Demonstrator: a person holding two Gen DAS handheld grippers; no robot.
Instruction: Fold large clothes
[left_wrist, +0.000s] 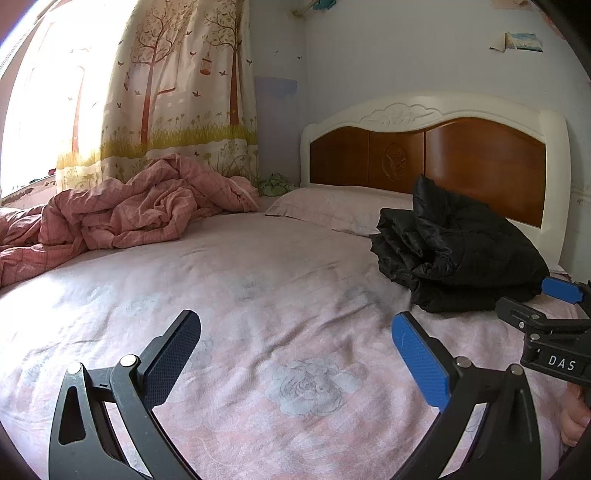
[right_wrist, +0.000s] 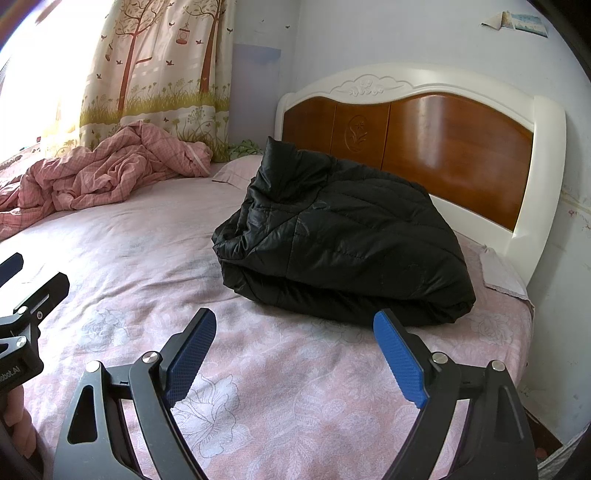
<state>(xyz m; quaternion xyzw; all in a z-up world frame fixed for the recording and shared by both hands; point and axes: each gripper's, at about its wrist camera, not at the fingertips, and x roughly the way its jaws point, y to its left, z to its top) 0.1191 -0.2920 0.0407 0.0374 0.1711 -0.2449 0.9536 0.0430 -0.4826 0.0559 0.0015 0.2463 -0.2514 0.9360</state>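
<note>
Black quilted jacket (right_wrist: 343, 236) lies folded on bed (right_wrist: 147, 251).

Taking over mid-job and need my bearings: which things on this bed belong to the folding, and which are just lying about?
Part of the job:
- black quilted jacket, folded in a bundle near the headboard
- left gripper, open, empty
- right gripper, open, empty, just short of the jacket

Lying about:
- crumpled pink quilt by the curtain
- pillow
- green cloth in the corner

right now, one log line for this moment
jacket: folded, on bed | left claw: open, empty | right claw: open, empty, short of jacket
</note>
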